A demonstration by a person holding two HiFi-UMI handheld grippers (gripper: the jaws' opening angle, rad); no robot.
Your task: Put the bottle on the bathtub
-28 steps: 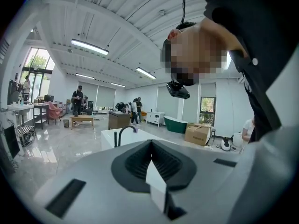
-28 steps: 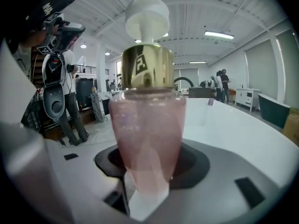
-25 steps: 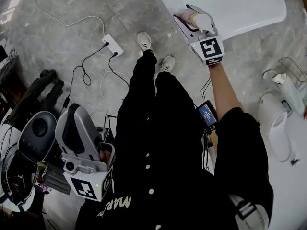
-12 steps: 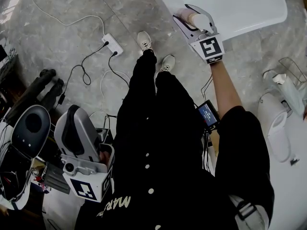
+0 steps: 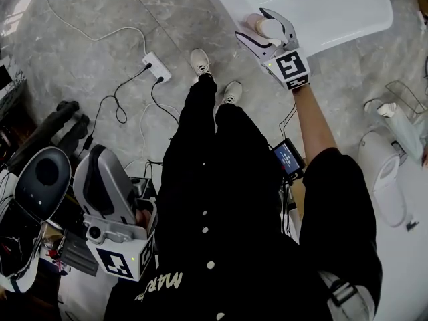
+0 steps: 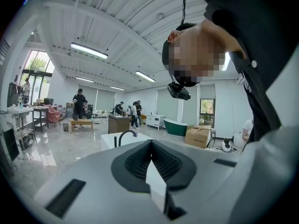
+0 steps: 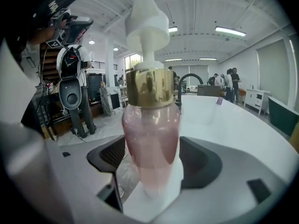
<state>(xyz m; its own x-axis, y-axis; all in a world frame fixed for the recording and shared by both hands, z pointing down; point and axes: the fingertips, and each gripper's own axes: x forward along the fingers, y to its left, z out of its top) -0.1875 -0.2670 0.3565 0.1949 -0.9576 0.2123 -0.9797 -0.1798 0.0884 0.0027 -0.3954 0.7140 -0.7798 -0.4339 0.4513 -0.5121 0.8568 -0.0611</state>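
A pink bottle [image 7: 152,125] with a gold collar and a white pump stands upright between the jaws of my right gripper [image 7: 152,181], which is shut on it. In the head view the right gripper [image 5: 262,27] holds the bottle [image 5: 256,23] at the near rim of the white bathtub [image 5: 334,5]. The tub's broad white rim [image 7: 243,125] stretches away behind the bottle. My left gripper [image 5: 100,156] is low at the left beside the person's body, pointing upward. Its jaws [image 6: 152,171] are shut with nothing in them.
A white power strip [image 5: 155,64] with cables lies on the grey marble floor near the person's shoes [image 5: 199,60]. A black round device [image 5: 43,179] sits at the left, a small screen [image 5: 289,158] by the right arm, a white fixture [image 5: 384,179] at the right. A black faucet [image 7: 187,78] rises from the tub.
The right gripper and the bottle have drifted slightly left along the tub rim. The left gripper has stayed almost where it was.
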